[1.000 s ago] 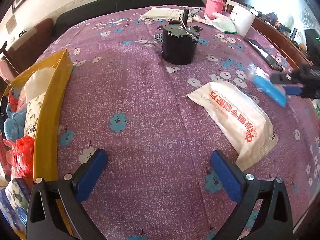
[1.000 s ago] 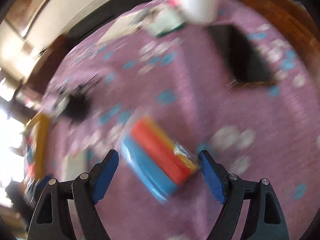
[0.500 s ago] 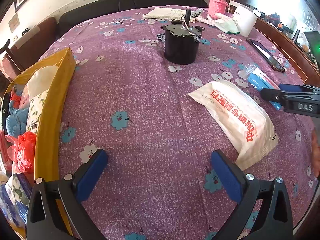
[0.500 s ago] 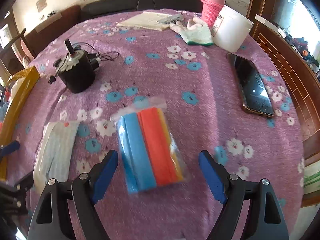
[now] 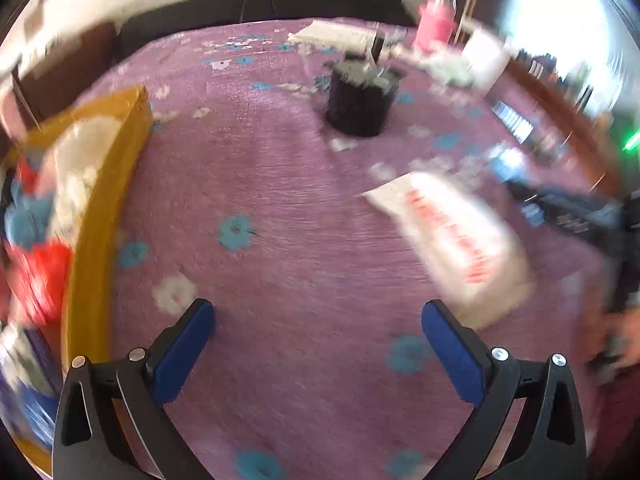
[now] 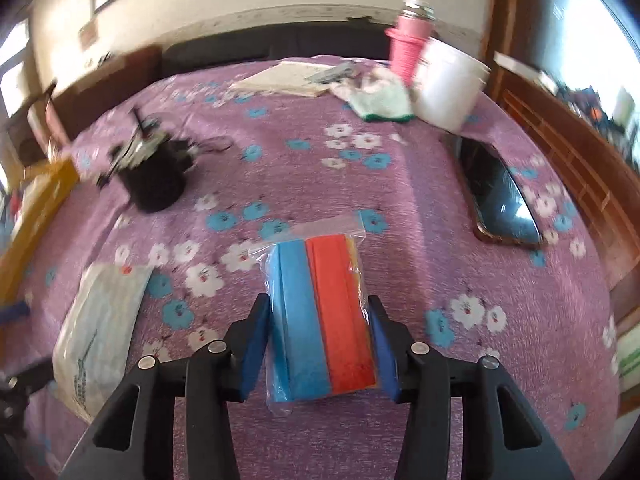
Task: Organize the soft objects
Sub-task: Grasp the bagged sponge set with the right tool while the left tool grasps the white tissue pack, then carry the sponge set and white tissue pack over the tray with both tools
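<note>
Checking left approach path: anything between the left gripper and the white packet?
Only bare purple tablecloth, per the left wrist view. The left gripper is open; the white packet lies ahead to its right.

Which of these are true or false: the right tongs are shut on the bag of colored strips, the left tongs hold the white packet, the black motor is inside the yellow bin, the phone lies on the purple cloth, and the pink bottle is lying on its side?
1. The right tongs are shut on the bag. True.
2. The left tongs hold the white packet. False: they are open and empty; the packet lies on the cloth.
3. The motor is in the yellow bin. False: it stands on the cloth, apart from the bin.
4. The phone lies on the cloth. True.
5. The pink bottle lies on its side. False: it stands upright.
</note>
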